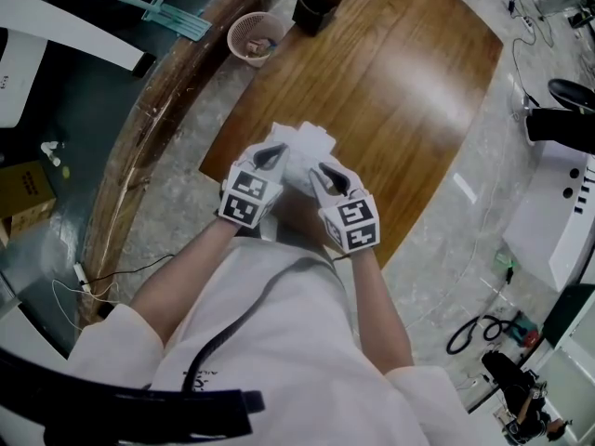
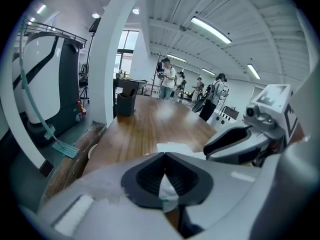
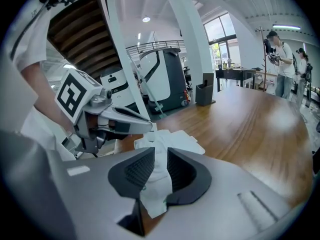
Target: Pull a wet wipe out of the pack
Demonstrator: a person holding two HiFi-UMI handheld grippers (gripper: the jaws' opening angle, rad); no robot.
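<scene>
Since one side anchors while the other tugs, left tongs (image 2: 164,159): clamped shut on a thin white flap (image 2: 168,190).
right tongs (image 3: 160,156): pinching the pack (image 3: 176,140), steadying it I'd guess.
pack: by the surface's (image 1: 400,82) near edge.

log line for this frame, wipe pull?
phase: both grips set | left gripper: shut on white sheet edge | right gripper: shut on wipe pack | place: above wooden table

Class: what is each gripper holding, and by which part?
The right gripper clamps the white wipe pack by its near end. The left gripper pinches a thin white edge; whether wipe or pack flap cannot be told.
</scene>
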